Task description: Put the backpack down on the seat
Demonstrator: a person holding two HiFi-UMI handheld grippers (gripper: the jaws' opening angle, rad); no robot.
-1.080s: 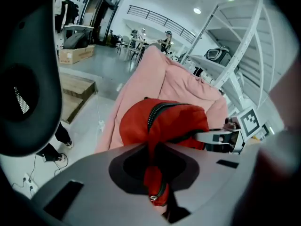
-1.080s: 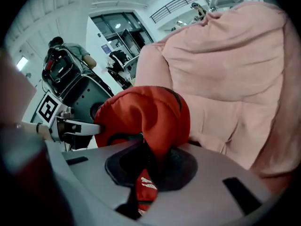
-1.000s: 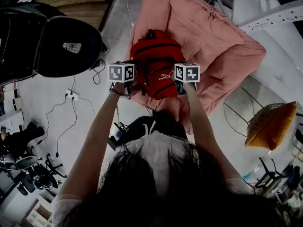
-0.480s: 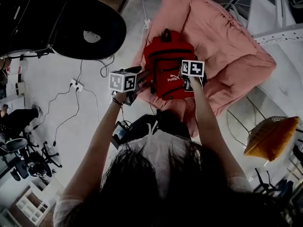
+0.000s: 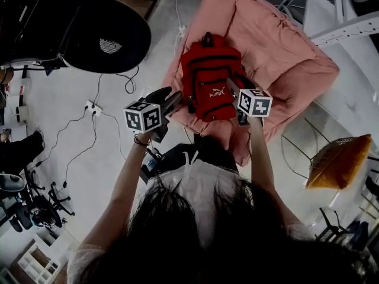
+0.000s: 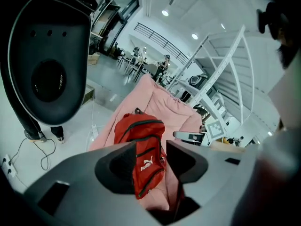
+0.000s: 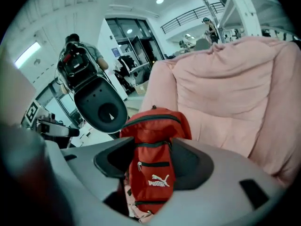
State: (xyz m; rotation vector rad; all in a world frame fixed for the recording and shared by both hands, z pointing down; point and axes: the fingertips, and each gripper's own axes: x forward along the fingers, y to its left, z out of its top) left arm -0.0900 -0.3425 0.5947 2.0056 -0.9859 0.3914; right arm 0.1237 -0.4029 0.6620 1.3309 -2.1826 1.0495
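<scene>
Left gripper [image 6: 151, 144]: jaws wide apart, nothing held; the red backpack [image 5: 208, 84] shows thru the gap but lies beyond the tips, not touched. Right gripper [image 7: 153, 141]: jaws opening, pads clear of the bag, which again is only seen past them, so both hands are empty. In the head view the two grippers flank the bag, left one off its near-left corner over the floor, right one just beside its right edge. The bag rests on the pink seat [image 5: 284, 52], toward the front-left part of the cushion, front pocket & logo facing up/out, top loop handle [image 5: 207, 38] pointing at the seat back; it leans on the padding rather than standing free. Task looks done as things lie. Handling, as a guess: soft fabric shell, prob. lightly filled, so it'll sag & fold instead of keeping shape; likely light to moderate weight, not fragile. Smooth woven cloth may slide btw pads if pinched on a flat panel. Best holds: the top loop, or a bunched fold at each upper side w/ one gripper apiece. Soft seat means it could slump or roll toward the front edge if nudged.
</scene>
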